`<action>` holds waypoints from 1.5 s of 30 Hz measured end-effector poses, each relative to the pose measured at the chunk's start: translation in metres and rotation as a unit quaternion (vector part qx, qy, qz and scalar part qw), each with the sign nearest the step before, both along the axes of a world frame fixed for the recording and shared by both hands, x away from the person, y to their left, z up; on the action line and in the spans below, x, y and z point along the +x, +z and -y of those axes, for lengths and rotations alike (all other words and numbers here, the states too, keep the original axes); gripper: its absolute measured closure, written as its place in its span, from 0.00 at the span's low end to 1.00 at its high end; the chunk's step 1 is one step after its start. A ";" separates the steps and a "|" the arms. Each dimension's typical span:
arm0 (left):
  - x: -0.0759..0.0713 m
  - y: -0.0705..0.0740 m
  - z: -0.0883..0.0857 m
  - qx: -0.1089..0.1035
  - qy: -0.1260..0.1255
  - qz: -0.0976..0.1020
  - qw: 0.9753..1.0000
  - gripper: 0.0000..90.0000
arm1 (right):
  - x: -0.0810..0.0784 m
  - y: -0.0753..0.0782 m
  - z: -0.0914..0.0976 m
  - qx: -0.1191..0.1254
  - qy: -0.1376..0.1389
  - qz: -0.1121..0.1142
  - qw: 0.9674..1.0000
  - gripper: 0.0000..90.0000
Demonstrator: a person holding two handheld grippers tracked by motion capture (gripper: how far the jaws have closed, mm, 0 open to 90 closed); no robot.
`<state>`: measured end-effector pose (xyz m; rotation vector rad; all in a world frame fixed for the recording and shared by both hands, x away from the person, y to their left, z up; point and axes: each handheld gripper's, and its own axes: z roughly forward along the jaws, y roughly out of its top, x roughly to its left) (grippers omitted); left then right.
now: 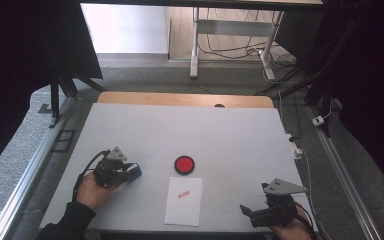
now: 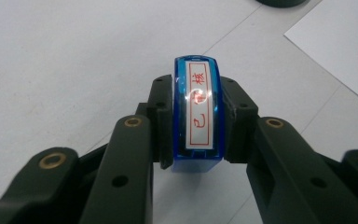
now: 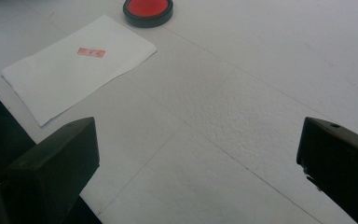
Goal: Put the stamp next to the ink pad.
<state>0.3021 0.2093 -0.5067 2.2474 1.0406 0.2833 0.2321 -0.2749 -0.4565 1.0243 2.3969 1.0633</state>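
Blue translucent plastic stamp [image 2: 197, 114] with a white label printed in red characters: clamped between the fingers [image 2: 161, 121] of my left gripper [image 1: 130, 172], one black pad pressed on each long side, label face turned toward the gripper's camera. In the high view the stamp [image 1: 136, 171] sits at the tip of that gripper, low over the left half of the white table [image 1: 180, 125], to the left of the ink pad and the paper. Whether its base touches the table I cannot tell.

My left hand [image 1: 94, 191] wraps the gripper body from below; a dark sleeve covers the forearm.

Round red ink pad in a black rim [image 1: 184, 164]: on the table near the centre, well to the right of the stamp, lid off, red surface exposed.

White rectangular sheet of paper [image 1: 183, 201]: lying flat just in front of the ink pad, not touching it. It carries one small red rectangular stamp mark [image 1: 183, 194] in its upper half.

My right gripper [image 1: 250, 212]: near the right front corner of the table, pointing left toward the sheet. Its fingers [image 3: 56, 158] stand wide apart with nothing between them, bare table beneath.
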 end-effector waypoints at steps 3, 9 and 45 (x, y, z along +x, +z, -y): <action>0.001 -0.001 0.000 0.000 0.000 -0.006 1.000 0.76 | 0.000 0.000 0.000 -0.002 0.001 0.000 1.000 0.00; 0.002 -0.002 -0.001 -0.002 0.006 -0.010 1.000 0.72 | 0.000 0.000 -0.001 -0.005 0.003 -0.002 1.000 0.00; -0.039 0.044 -0.025 -0.107 0.048 0.008 0.993 0.08 | 0.001 0.000 -0.001 -0.002 0.003 -0.005 1.000 0.00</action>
